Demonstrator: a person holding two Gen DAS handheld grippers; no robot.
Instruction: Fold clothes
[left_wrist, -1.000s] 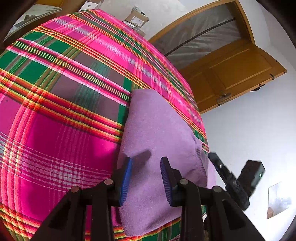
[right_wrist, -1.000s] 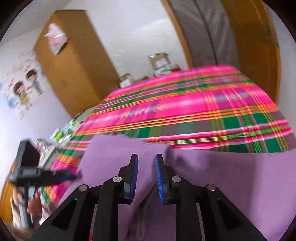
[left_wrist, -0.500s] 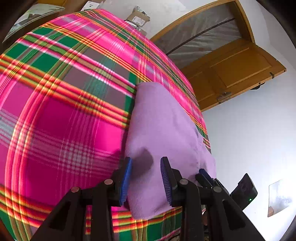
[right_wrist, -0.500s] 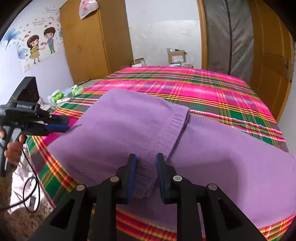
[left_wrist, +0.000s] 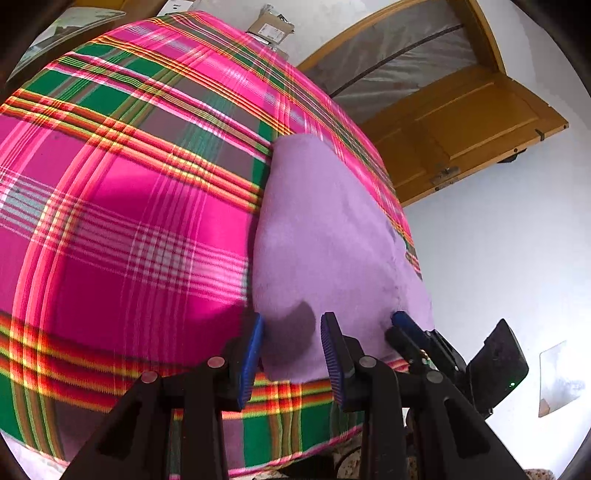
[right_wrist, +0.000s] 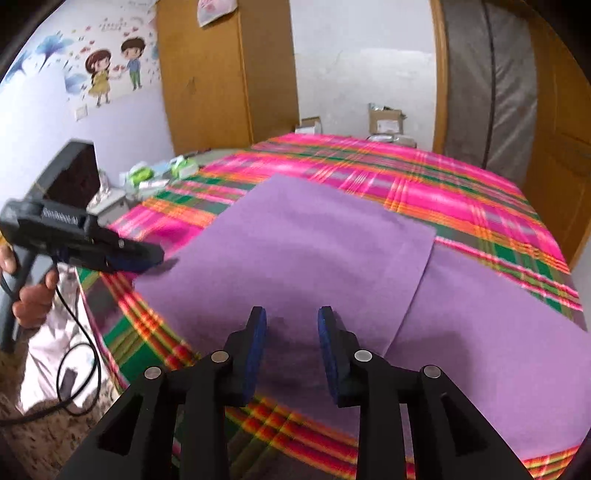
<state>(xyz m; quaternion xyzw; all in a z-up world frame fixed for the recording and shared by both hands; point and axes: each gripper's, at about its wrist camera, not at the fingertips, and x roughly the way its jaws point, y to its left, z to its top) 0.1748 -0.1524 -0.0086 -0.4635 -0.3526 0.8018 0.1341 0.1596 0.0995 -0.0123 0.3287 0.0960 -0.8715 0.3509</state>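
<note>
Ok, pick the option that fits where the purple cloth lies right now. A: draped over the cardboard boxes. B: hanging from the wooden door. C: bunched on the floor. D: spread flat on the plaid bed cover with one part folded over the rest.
D: the purple cloth lies flat on the plaid bed cover, and a straight folded edge shows one layer resting on another.

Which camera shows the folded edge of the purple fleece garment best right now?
The right wrist view: the purple fleece garment spreads wide there, its folded flap's edge running clearly across the lower layer. The left wrist view shows it only narrowly, end-on.
</note>
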